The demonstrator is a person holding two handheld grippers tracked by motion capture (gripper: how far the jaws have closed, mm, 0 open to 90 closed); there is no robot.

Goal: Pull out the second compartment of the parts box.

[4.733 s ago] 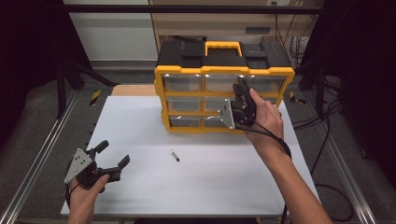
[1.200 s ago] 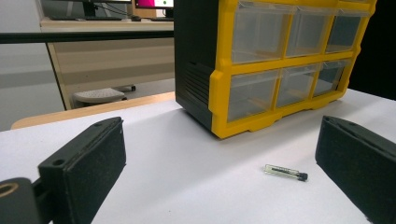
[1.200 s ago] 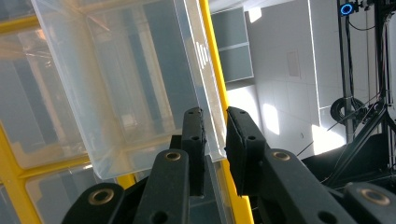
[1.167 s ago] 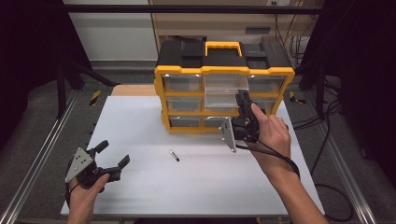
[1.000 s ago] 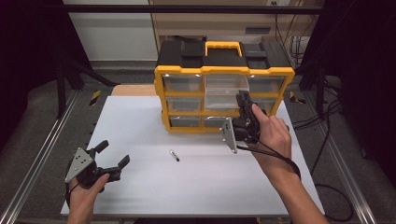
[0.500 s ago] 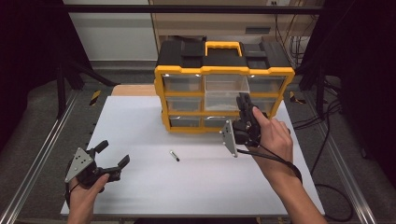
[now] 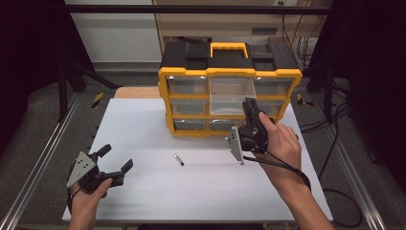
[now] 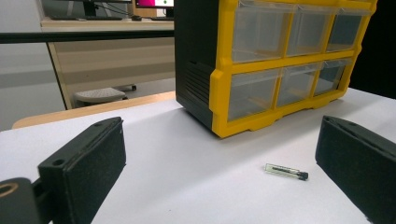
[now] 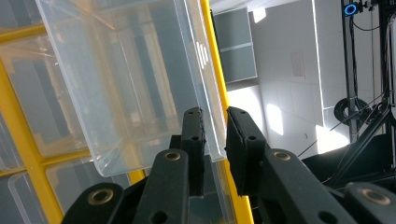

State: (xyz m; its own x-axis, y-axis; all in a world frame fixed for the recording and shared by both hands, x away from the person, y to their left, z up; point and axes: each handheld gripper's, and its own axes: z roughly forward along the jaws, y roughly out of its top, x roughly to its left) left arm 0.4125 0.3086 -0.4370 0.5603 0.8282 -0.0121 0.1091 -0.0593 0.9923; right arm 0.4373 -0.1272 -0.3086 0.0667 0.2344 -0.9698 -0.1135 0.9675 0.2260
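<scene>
Item 1. Left gripper (image 7: 113, 165), held low at the near left corner of the table (image 7: 143, 124). Fingers (image 8: 86, 161) spread wide, nothing between them, not in contact with anything. Idle.

Item 2. Small clear vial with a dark cap (image 7: 179, 159), lying flat on the table between the two grippers, well apart from both; the left gripper view shows it ahead of the spread fingers (image 8: 286, 171). Judged very light, rigid, round-bodied, so apt to roll or skid on the smooth top. Best taken across its middle, fingers square to its length, with gentle pressure, since a thin clear tube may crack.

Item 3. Yellow and black drawer cabinet (image 7: 230, 86), upright at the far side of the table, carry handle on top. Three rows of clear drawers. Judged heavy enough to stay put while one drawer slides, though a sharp tug might shift it.

Item 4. Clear plastic drawer (image 7: 229, 98), middle column, drawn partly out of the cabinet. Looks empty. Judged light, stiff, thin-walled, smooth and somewhat slippery; brittle if over-squeezed. Hold: the front wall or its lip, which is where it is taken now. Pull straight along the runners, since a skewed pull could jam it.

Item 5. Right gripper (image 7: 250, 120), at the cabinet front, right of centre. Fingers (image 9: 194, 140) nearly together, pinching the drawer's thin front wall (image 9: 205, 93) edge-on, one pad either side.
</scene>
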